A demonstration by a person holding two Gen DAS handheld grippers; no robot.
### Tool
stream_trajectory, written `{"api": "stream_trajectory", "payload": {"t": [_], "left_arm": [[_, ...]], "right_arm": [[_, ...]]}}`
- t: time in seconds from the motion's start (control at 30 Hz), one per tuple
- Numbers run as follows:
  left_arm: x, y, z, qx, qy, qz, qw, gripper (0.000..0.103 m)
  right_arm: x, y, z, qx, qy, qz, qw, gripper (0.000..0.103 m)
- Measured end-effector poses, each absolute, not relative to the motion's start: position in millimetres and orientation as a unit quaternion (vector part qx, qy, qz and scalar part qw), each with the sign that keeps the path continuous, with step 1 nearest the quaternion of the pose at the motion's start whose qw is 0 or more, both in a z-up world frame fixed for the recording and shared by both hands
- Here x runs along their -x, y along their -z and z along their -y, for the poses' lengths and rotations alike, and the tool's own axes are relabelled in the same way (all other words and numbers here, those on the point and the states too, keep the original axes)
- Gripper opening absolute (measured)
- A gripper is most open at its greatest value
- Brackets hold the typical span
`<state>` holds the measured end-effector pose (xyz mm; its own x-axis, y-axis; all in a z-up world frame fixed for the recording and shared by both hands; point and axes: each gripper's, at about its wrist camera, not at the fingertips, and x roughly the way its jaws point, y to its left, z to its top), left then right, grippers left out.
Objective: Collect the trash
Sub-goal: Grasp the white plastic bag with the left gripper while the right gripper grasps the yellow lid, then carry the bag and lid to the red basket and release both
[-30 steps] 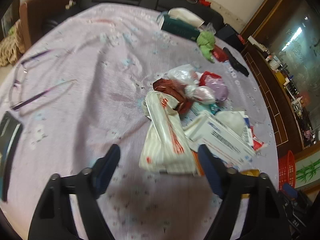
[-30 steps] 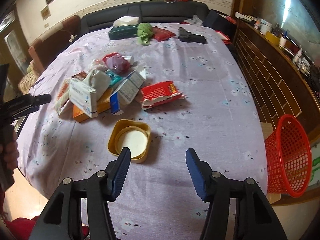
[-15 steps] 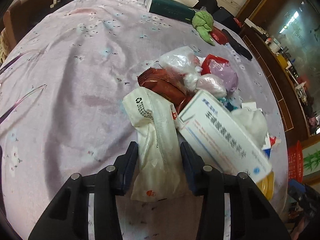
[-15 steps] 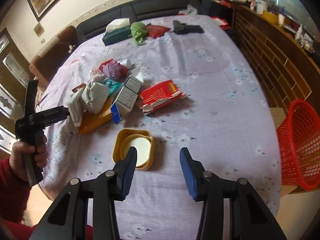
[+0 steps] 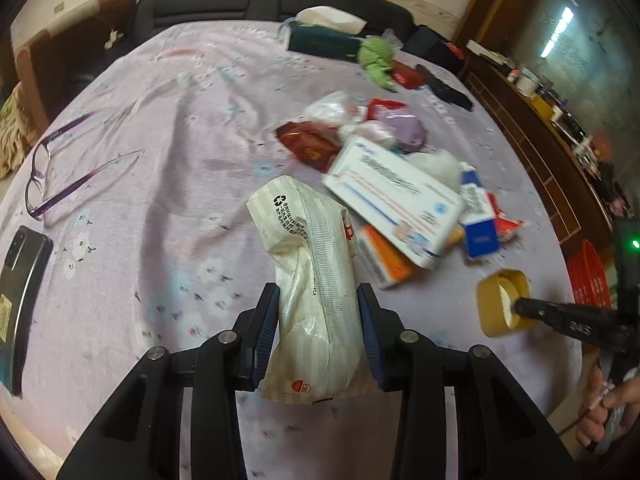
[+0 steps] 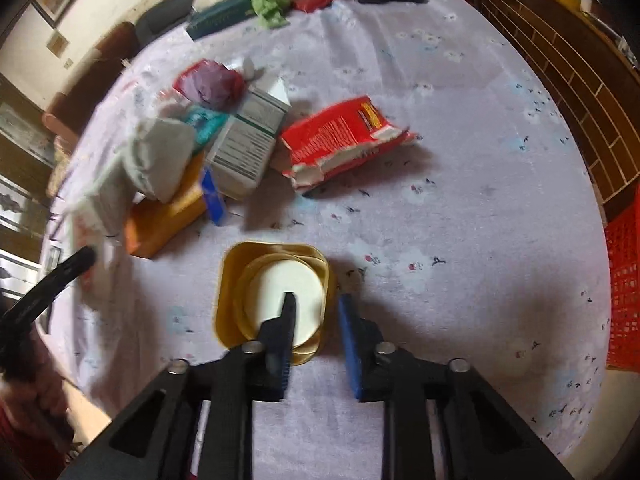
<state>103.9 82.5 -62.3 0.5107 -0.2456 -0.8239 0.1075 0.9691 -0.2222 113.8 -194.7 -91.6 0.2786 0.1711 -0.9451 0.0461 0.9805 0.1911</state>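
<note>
Lilac flowered tablecloth (image 5: 168, 168), littered. Left gripper (image 5: 318, 334) closing, pads pressing a white wrapper (image 5: 316, 292). Right gripper (image 6: 316, 320) clamped on yellow lid (image 6: 236, 276) wall, one finger inside.

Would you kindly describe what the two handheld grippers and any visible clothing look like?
Both the left gripper and the right gripper have black, angular plastic frames with triangular cut-outs, silver pivot bolts and flat dark-blue finger pads. Seen from the left wrist, the right tool's black body carries a green indicator light. A dark red sleeve shows.
</note>
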Motion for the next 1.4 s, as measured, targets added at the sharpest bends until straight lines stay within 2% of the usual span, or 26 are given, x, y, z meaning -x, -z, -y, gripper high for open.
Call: {"api": "stream_trajectory", "payload": {"t": [0.2, 1.1, 1.4], "left_arm": [[-90.3, 49.1, -52.0, 0.031, 0.129, -0.466, 0.875, 0.038], [-71.8, 17.0, 76.8, -0.06, 0.277, -0.432, 0.856, 0.038], [-60.6, 7.4, 142.9, -0.095, 0.344, -0.42, 0.834, 0.038]], "right_arm": [[-102.6, 86.9, 195.0, -0.084, -0.029, -0.587, 0.805, 0.006], [-32.8, 32.2, 283.9, -0.147, 0.061, -0.511, 0.844, 0.006], [7.9, 13.9, 338.5, -0.187, 0.126, -0.482, 0.846, 0.006]]}}
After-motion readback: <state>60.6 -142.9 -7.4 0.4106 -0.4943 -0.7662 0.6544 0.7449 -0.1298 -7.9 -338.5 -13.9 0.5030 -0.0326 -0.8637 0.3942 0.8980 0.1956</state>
